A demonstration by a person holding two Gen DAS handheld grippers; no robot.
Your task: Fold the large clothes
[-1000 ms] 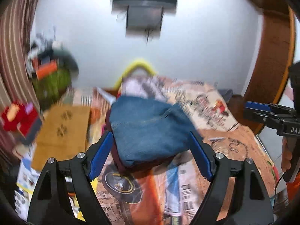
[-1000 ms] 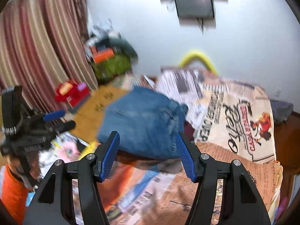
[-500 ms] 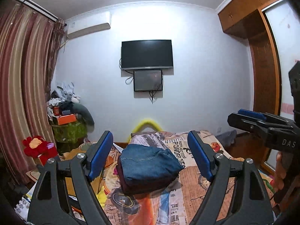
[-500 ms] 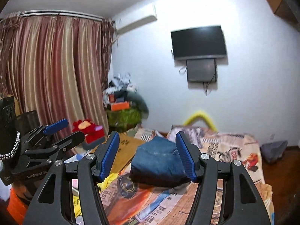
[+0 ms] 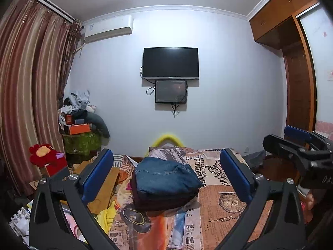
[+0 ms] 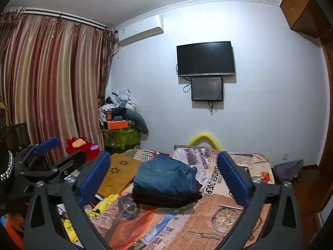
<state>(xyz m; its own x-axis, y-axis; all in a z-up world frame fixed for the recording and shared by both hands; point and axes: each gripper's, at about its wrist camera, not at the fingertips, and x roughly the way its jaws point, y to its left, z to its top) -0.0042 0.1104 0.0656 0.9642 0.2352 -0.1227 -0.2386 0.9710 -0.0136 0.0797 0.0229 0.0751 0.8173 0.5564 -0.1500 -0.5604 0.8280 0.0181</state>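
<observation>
Ahead of my left gripper (image 5: 166, 179), in the left wrist view, folded blue jeans (image 5: 166, 177) lie on top of a darker folded garment (image 5: 164, 200), the two forming a neat stack on the printed bedspread (image 5: 218, 214). My left jaws are opening and stand wide apart; nothing is between them, and the stack sits well beyond the blue pads (image 5: 97, 175). At the right edge of this view my right gripper (image 5: 295, 143) appears side-on, and part of my hand (image 5: 311, 200) shows below it. A yellow garment (image 5: 106, 214) lies at the bed's left edge, beside a tan board (image 5: 104, 187). On the far wall hang a television (image 5: 170, 63) and a smaller screen (image 5: 170, 91); an air conditioner (image 5: 108, 29) is mounted upper left, next to striped curtains (image 5: 31, 93).

From my right gripper (image 6: 164, 177), in the right wrist view, the same stack is seen slightly from the right: jeans (image 6: 166, 175) uppermost, dark garment (image 6: 166, 200) beneath, resting on the bedspread (image 6: 218, 218). My right jaws are likewise opening, wide apart and empty, with the stack lying beyond the pads (image 6: 233, 179). My left gripper (image 6: 47, 156) appears at the left edge, its jaws also parted. A red plush toy (image 6: 81, 145) sits near the curtains (image 6: 52, 83), and a yellow padded arch (image 6: 206, 138) rises at the far end of the bed.
</observation>
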